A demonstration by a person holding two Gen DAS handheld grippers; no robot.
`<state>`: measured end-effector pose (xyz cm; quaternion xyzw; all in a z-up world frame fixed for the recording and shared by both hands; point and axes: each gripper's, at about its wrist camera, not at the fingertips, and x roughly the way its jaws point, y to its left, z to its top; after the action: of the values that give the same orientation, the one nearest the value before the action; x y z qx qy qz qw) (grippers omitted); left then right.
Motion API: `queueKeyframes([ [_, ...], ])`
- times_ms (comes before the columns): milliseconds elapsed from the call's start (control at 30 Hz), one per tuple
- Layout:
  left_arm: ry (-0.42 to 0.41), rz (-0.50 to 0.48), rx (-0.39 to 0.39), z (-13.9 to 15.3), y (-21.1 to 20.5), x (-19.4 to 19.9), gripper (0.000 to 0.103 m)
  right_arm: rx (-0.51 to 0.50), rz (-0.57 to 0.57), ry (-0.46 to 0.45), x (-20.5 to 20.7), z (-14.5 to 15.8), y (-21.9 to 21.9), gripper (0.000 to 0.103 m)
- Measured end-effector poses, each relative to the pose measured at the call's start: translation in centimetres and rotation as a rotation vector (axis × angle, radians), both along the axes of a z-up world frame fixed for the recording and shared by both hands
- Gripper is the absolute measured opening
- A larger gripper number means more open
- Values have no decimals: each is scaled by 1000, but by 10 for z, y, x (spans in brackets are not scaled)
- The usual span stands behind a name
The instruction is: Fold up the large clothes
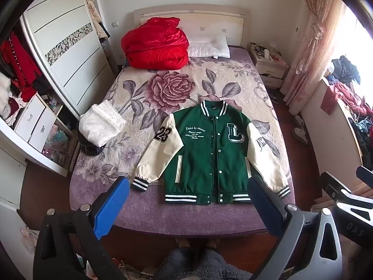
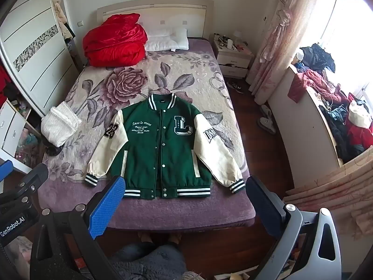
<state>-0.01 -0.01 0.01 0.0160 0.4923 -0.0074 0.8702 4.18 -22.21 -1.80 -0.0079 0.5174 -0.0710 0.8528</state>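
Observation:
A green varsity jacket (image 1: 207, 149) with cream sleeves lies flat and face up on the bed, collar toward the headboard, hem near the foot edge; the right wrist view shows the jacket (image 2: 160, 147) too. My left gripper (image 1: 188, 186) hangs open above the foot of the bed, short of the hem, nothing between its blue pads (image 1: 112, 207). My right gripper (image 2: 184, 186) is likewise open and empty, held just before the hem. Each gripper shows at the edge of the other's view: the right one (image 1: 345, 193), the left one (image 2: 21, 186).
A folded white knit (image 1: 100, 123) lies near the bed's left edge. A red quilt (image 1: 156, 42) and white pillow (image 1: 209, 46) sit by the headboard. A wardrobe (image 1: 65, 53) stands left, a nightstand (image 2: 233, 58) and a clothes-piled counter (image 2: 338, 121) right. A person's feet (image 1: 198, 245) show below.

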Motion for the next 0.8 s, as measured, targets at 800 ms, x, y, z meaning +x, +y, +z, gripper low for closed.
queueKeyframes([
  [800,7,-1,-12,1,0,1,103,3,2,-12,0,2,-3,103],
])
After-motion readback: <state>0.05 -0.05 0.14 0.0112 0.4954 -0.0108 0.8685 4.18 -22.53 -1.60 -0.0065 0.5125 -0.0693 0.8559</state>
